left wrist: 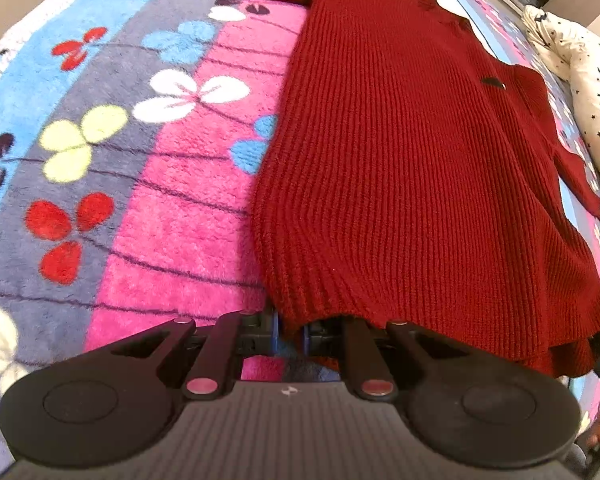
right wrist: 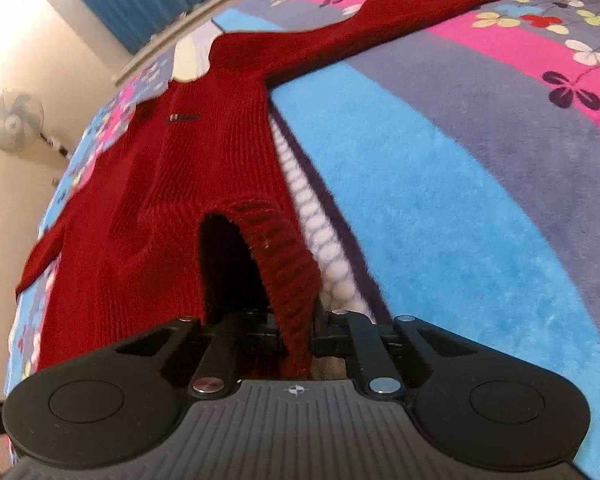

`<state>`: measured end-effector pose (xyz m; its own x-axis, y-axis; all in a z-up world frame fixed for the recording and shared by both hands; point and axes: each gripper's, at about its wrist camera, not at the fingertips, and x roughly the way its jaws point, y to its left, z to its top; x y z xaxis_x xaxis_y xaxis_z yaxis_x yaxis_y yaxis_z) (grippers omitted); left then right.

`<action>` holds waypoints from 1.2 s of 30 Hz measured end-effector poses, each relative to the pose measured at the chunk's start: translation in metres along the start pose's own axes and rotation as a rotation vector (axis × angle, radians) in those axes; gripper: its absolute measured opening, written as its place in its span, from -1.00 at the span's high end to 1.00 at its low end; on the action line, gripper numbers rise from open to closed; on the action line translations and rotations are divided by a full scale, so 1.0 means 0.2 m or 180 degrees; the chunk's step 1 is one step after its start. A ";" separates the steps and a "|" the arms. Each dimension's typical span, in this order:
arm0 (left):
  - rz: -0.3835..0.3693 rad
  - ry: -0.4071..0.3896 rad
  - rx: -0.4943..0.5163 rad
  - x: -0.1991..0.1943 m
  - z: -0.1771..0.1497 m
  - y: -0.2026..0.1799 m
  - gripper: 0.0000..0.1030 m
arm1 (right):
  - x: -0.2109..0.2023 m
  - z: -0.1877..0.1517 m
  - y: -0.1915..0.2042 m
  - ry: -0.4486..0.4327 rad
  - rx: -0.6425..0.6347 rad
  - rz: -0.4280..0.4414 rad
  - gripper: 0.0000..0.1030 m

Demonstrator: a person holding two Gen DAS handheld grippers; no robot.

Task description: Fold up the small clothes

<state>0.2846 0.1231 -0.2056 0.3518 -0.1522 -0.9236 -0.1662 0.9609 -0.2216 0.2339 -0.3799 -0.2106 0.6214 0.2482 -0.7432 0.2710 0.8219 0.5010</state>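
- Bright fleece blanket (left wrist: 172,216), striped in pink, blue and grey with a flower print, covered the bed that carried everything.
- On it lay the red knit sweater (left wrist: 412,152), spread flat, one sleeve (right wrist: 400,12) reaching toward the bed's far edge and the other angled off to the opposite side.
- Its ribbed hem (right wrist: 288,264) was lifted at the near edge of the bed.
- The left hand-held gripper (left wrist: 290,330) was closed on one hem corner, the knit pinched between its fingers.
- The right hand-held gripper (right wrist: 296,336) was likewise clamped on the other hem corner, the hem gaping open beside it.
- A star-print pillow (left wrist: 580,92) sat just beside the sweater.
- Judging by this, the first fold was starting: both corners gripped.
- The next move likely called for raising both corners evenly and carrying the hem toward the collar, keeping the knit taut.
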 end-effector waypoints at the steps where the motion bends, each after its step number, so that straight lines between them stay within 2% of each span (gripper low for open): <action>1: 0.0009 -0.0045 0.0017 -0.04 0.00 -0.01 0.80 | -0.03 0.01 -0.01 0.0037 0.0124 0.0127 0.82; 4: -0.0033 -0.0305 0.0063 -0.23 0.02 -0.04 0.81 | -0.20 0.08 -0.02 -0.0027 0.0381 0.0441 0.83; 6: 0.0000 -0.0526 0.0154 -0.38 0.03 -0.05 0.81 | -0.33 0.14 0.04 -0.0112 0.0133 0.0412 0.83; 9: 0.0183 -0.0827 0.0296 -0.61 0.01 -0.05 0.82 | -0.53 0.19 0.18 -0.0272 -0.0578 0.0099 0.84; 12: 0.0338 -0.0916 0.0355 -0.76 -0.04 0.04 0.82 | -0.72 0.13 0.31 -0.0380 -0.1432 -0.0244 0.84; 14: 0.0501 -0.0866 0.0398 -0.76 -0.12 0.13 0.82 | -0.79 0.01 0.35 -0.0440 -0.2161 -0.0567 0.84; 15: 0.0554 -0.0787 0.0398 -0.73 -0.16 0.17 0.81 | -0.78 -0.05 0.34 -0.0372 -0.2408 -0.0700 0.84; 16: 0.0582 -0.0658 0.0398 -0.67 -0.21 0.22 0.81 | -0.75 -0.12 0.29 -0.0181 -0.2556 -0.0816 0.84; 19: 0.0701 -0.0294 0.0418 -0.44 -0.36 0.27 0.81 | -0.55 -0.33 0.16 0.0321 -0.2701 -0.1038 0.85; 21: 0.0840 -0.0149 0.0543 -0.34 -0.42 0.25 0.81 | -0.44 -0.44 0.11 0.0504 -0.2799 -0.1179 0.85; 24: 0.0862 -0.0207 0.0611 -0.37 -0.45 0.23 0.81 | -0.43 -0.44 0.11 0.0484 -0.2747 -0.1197 0.85; 28: 0.0618 -0.0369 0.0536 -0.60 -0.45 0.21 0.81 | -0.58 -0.39 0.17 0.0335 -0.2759 -0.1037 0.85; 31: 0.0516 -0.0463 0.0660 -0.73 -0.52 0.13 0.81 | -0.67 -0.40 0.19 0.0259 -0.2850 -0.0994 0.85; 33: 0.0495 -0.0397 0.0722 -0.73 -0.59 0.09 0.81 | -0.64 -0.41 0.14 0.0315 -0.2823 -0.1138 0.85; 36: 0.0551 -0.0206 0.0735 -0.60 -0.68 0.11 0.80 | -0.53 -0.44 0.04 0.0498 -0.2743 -0.1307 0.83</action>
<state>0.1134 0.1318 -0.1418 0.3956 0.0265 -0.9180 -0.0175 0.9996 0.0214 0.1055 -0.3556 -0.1670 0.4767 -0.1279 -0.8697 -0.2257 0.9384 -0.2618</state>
